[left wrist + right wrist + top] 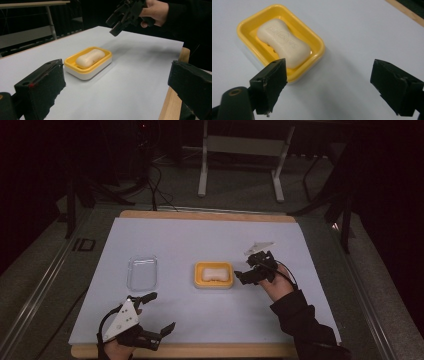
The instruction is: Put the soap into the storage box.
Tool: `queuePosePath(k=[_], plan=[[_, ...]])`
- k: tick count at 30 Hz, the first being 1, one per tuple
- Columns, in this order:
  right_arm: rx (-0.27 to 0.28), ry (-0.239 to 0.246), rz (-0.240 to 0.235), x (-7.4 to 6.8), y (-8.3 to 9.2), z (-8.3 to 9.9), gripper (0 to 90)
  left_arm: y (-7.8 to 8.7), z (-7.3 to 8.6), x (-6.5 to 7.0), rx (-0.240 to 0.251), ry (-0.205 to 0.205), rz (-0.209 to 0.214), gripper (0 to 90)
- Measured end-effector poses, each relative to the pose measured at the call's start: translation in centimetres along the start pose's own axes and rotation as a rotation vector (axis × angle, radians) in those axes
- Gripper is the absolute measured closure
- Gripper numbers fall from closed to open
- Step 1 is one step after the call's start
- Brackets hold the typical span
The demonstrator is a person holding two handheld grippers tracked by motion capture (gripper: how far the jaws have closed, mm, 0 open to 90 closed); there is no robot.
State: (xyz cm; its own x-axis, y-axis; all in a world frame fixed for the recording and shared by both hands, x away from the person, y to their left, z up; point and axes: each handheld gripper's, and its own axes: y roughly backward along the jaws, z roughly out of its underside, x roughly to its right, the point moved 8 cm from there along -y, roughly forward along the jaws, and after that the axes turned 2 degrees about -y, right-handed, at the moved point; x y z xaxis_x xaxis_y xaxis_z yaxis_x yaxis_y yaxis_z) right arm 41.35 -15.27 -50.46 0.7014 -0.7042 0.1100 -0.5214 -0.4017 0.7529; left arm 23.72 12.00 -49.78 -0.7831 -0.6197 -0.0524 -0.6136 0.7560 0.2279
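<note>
A white bar of soap (215,272) lies in a yellow soap dish (198,275) near the middle of the white mat. In the right gripper view the soap (283,42) fills the dish (318,43), just ahead and left of the jaws. My right gripper (245,270) hovers just right of the dish, open and holding nothing (332,82). Near the mat's front left edge, my left gripper (161,311) is also open and holding nothing, pointing toward the dish (87,72). From there the right gripper (122,17) is seen above and beyond the dish.
A clear plastic lid or tray (142,272) lies flat on the mat left of the dish. The mat (200,237) covers a wooden table whose edge (200,351) shows at the front. A metal stand (240,150) and cables sit on the floor beyond.
</note>
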Motion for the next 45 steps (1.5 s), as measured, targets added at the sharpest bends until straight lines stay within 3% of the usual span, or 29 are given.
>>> queuePosePath(k=[8,11,17,25,38,45], plan=[[0.047,-0.046,0.006,0.0,1.0,1.9,13.8,0.1,-0.1,0.0,0.003,-0.002,-0.004,1.2],[0.087,-0.053,0.035,0.0,1.5,2.7,13.7,0.1,-0.1,-0.1,0.009,0.002,-0.010,1.1],[0.140,-0.116,0.049,0.0,2.6,4.3,13.7,0.1,-0.1,0.0,0.002,-0.001,-0.003,1.1],[0.144,-0.112,0.050,-0.6,3.4,5.8,13.7,0.1,0.0,0.0,-0.003,-0.002,-0.002,1.2],[0.230,-0.162,0.035,-0.9,5.5,7.5,13.7,-0.1,0.1,0.2,-0.016,-0.005,0.006,1.2],[0.242,-0.154,0.065,-0.4,6.1,7.9,13.9,-0.1,0.1,0.2,-0.015,-0.005,0.008,1.1]])
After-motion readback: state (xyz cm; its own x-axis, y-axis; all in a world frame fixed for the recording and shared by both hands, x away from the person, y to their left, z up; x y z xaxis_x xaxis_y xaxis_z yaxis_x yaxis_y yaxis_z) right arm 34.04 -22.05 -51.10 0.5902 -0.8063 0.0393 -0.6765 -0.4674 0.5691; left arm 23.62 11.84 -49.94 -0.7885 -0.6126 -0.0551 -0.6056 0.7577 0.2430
